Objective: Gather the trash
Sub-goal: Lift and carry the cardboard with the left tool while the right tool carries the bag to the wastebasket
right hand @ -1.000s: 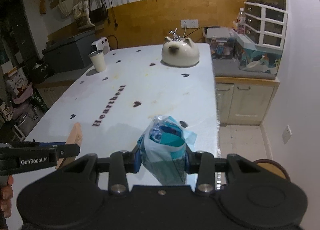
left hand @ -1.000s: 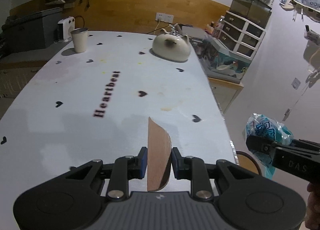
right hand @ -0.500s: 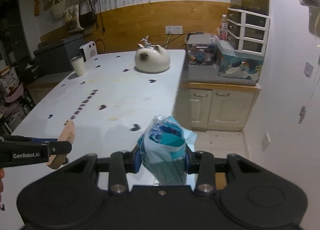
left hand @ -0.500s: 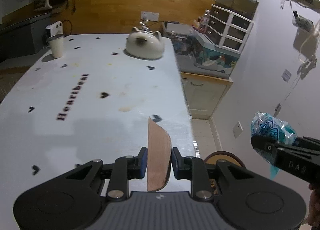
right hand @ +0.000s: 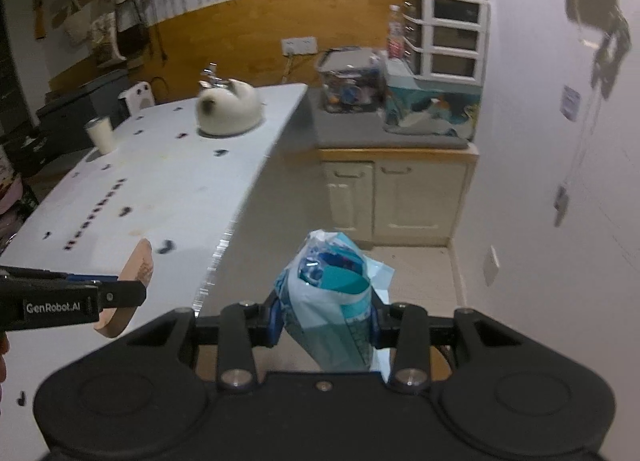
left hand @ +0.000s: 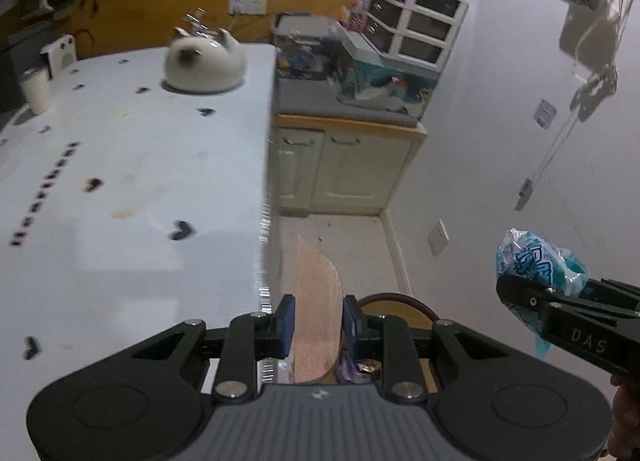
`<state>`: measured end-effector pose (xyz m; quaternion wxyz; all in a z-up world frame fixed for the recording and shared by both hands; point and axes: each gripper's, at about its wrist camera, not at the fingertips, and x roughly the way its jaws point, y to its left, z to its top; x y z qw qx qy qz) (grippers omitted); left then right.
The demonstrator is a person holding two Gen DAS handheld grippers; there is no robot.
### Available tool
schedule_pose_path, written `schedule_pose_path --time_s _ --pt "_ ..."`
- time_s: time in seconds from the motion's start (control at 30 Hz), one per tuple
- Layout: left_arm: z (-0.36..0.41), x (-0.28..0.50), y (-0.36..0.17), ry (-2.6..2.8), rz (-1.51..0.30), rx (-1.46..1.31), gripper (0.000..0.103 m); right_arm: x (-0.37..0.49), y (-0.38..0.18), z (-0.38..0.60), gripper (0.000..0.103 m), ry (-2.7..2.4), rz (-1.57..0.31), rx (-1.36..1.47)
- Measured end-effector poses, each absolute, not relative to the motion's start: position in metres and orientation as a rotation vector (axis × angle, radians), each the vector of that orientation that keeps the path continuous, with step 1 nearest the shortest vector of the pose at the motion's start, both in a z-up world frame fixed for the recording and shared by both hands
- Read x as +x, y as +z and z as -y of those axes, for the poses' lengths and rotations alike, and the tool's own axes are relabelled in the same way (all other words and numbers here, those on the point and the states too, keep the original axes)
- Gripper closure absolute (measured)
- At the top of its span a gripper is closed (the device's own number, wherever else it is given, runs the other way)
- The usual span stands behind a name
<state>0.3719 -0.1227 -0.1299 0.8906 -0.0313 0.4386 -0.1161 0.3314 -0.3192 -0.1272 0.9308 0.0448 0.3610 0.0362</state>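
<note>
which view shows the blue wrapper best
The right wrist view: the blue wrapper sits centred, close and whole between the right gripper's fingers. The left wrist view shows it small at the right edge.

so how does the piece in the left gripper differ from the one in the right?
The brown card piece is flat, stiff and plain; the blue plastic wrapper is crumpled, bulky and printed. Both are clamped, one in the left gripper, one in the right gripper, off the table edge.

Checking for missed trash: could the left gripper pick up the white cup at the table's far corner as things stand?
Probably not: the left gripper is shut on the brown card piece, and the white cup stands at the table's far corner.
</note>
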Motion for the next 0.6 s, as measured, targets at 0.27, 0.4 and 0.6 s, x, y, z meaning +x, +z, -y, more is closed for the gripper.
schedule_pose_path --time_s 0.27,0.4,0.6 --pt "0.187 0.399 -0.173 -0.326 -1.009 -0.048 0.077 0.341 -0.161 0.386 0.063 -0.014 -0.799 0.11" --pt "0.209 0.411 -0.203 -0.359 -1.092 -0.049 0.077 0.344 -0.182 0.414 0.063 -0.064 -0.842 0.135" --pt "0.238 0.424 -0.261 -0.412 -1.253 -0.029 0.077 0.349 -0.226 0.444 0.063 -0.123 -0.933 0.201"
